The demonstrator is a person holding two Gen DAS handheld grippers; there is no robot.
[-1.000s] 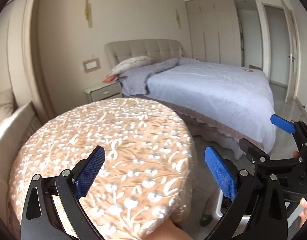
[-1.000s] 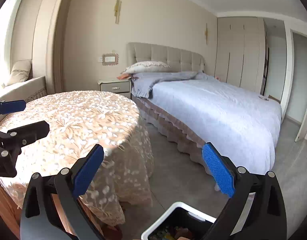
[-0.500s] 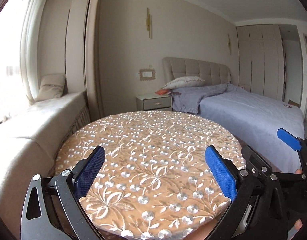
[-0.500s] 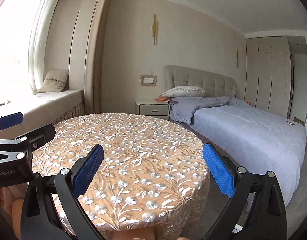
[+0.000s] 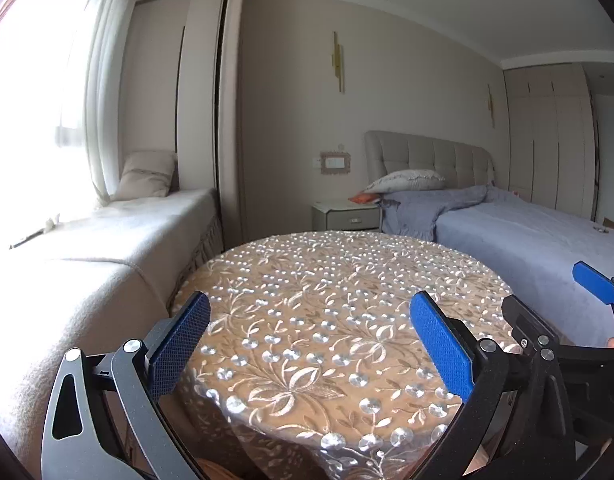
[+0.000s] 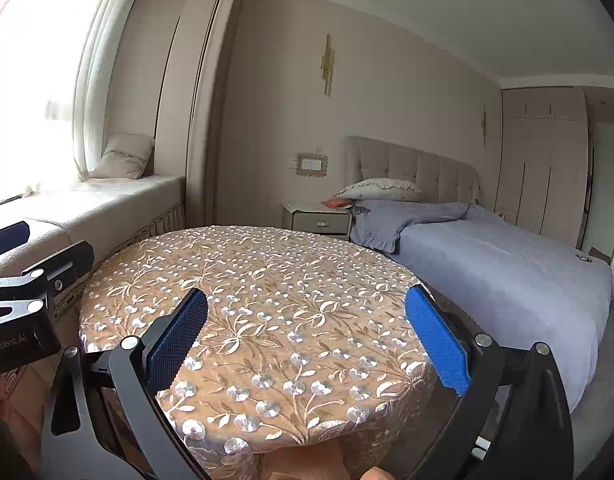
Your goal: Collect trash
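The room was a bedroom, with a round table (image 5: 347, 300) under an embroidered floral cloth filling the lower centre of both wrist views. No trash showed on it. The nearest candidate was a small orange item (image 6: 335, 202) on the nightstand (image 6: 319, 218), centre of the right frame — too small to identify. It lay straight ahead beyond the table's far edge, well apart from both claws. The left gripper (image 5: 307, 344) and right gripper (image 6: 307, 336) each hung spread wide and empty over the near rim. Neither looked clearly nearer — a judgement only.
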